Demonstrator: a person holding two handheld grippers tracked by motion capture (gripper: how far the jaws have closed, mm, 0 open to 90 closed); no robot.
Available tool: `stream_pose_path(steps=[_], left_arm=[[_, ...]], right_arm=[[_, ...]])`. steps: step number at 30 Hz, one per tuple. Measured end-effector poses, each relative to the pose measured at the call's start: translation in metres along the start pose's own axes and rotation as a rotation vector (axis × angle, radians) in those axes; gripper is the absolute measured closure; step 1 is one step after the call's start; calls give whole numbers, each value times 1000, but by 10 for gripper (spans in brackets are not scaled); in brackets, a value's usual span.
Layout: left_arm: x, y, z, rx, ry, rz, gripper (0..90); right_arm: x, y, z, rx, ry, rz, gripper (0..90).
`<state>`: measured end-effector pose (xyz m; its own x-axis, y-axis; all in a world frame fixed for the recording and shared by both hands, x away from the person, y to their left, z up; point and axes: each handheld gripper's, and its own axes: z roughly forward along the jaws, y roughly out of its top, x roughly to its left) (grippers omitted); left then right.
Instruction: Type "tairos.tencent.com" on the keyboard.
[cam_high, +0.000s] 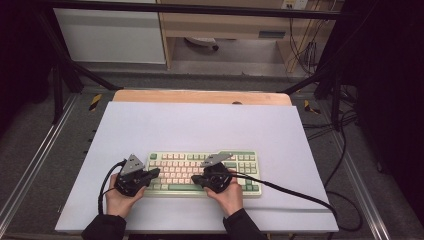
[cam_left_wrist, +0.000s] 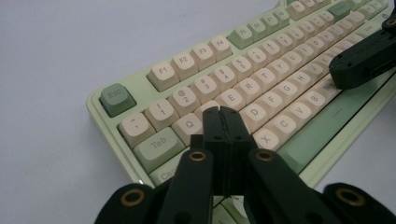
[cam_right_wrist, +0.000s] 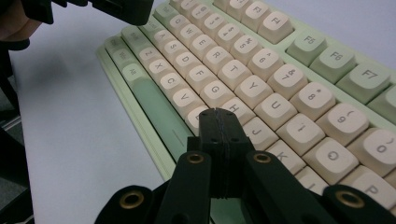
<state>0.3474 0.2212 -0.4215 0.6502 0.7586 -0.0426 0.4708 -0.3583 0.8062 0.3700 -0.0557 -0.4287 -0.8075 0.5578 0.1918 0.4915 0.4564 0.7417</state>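
Your left hand-held gripper (cam_left_wrist: 220, 111) has its jaws pressed together on nothing, tips over the keyboard (cam_left_wrist: 261, 88) near the A key. Your right hand-held gripper (cam_right_wrist: 218, 113), likewise closed and empty, hovers near H and N. The high view adds bare desk (cam_high: 200, 125) beyond both grippers, and its edges well apart from them.

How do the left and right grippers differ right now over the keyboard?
The left gripper sits over the keyboard's left end, tips near W and S; the right gripper sits further right, tips near H and N. Both have jaws shut, holding nothing.
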Motion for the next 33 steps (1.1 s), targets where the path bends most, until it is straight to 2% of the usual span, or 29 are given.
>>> stream_pose_path(steps=[18,33], left_arm=[[0,0,1,4,1,2,900],[-1,0,1,2,-1,4,900]], right_arm=[[0,-3,4,6,-1,-10,900],[-2,3,-17,-2,-21,-38,900]])
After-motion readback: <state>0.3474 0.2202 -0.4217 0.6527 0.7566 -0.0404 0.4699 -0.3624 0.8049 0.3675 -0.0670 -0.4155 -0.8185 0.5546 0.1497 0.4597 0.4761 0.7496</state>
